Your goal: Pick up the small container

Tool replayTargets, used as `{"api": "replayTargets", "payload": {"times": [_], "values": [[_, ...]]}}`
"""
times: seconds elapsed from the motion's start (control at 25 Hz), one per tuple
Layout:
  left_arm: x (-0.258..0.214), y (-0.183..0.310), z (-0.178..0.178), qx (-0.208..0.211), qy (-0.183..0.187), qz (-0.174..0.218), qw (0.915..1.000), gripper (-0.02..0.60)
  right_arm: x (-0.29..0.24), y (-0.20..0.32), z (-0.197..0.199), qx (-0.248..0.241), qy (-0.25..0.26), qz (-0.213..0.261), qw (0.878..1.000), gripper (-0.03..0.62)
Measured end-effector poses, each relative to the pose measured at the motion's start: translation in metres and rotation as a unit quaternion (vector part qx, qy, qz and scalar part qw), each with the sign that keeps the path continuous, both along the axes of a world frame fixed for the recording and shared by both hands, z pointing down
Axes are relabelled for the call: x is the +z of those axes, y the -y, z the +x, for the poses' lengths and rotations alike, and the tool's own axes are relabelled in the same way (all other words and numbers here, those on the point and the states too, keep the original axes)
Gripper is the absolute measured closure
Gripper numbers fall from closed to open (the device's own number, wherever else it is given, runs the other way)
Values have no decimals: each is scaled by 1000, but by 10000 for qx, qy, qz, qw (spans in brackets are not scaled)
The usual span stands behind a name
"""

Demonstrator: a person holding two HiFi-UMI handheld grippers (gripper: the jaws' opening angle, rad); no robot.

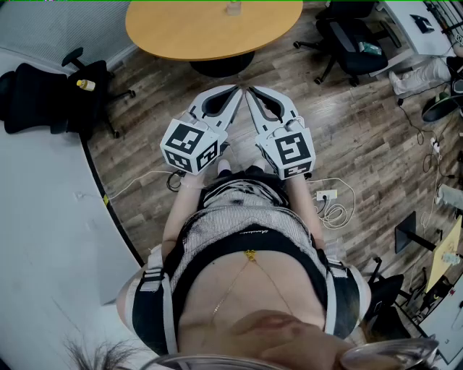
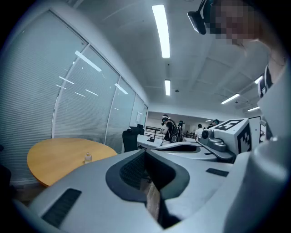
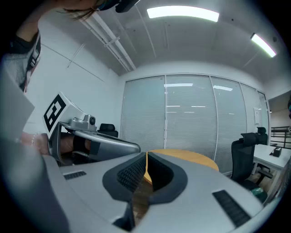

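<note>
The small container (image 1: 233, 9), a little clear bottle, stands at the far edge of the round wooden table (image 1: 188, 32); in the left gripper view the container (image 2: 87, 157) sits on the table (image 2: 50, 159) at the left, well beyond the jaws. Both grippers are held close to the person's body over the wood floor, short of the table. My left gripper (image 1: 238, 91) (image 2: 146, 153) is shut with nothing in it. My right gripper (image 1: 251, 92) (image 3: 146, 155) is shut and empty too, its tips almost touching the left one's. The right gripper view shows the table (image 3: 195, 159) but not the container.
Black office chairs stand at the left (image 1: 43, 94) and upper right (image 1: 351, 40). A small bottle (image 1: 86, 84) lies on the left chair. A white power strip with cables (image 1: 325, 196) is on the floor at the right. People (image 2: 169, 128) stand among desks far behind.
</note>
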State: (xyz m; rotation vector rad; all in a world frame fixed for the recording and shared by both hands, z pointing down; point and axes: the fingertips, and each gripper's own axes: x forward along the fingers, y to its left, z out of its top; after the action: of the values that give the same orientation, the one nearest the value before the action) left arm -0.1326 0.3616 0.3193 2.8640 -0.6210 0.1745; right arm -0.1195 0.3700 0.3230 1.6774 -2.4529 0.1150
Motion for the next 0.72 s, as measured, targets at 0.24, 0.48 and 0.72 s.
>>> {"api": "replayTargets", "payload": {"times": [0.24,0.48,0.72], "values": [[-1,-5,12,-18,-36,25,10000,563,0,-3,11,5,41,88,10000,566],[0,-13,23,-14,-24,0,10000,563,-1,-10,25,62,140,202,9997,566],[3,-15,35,-121,-28,-54,9999,563,3,-11,40,2,143,126,9998,566]]}}
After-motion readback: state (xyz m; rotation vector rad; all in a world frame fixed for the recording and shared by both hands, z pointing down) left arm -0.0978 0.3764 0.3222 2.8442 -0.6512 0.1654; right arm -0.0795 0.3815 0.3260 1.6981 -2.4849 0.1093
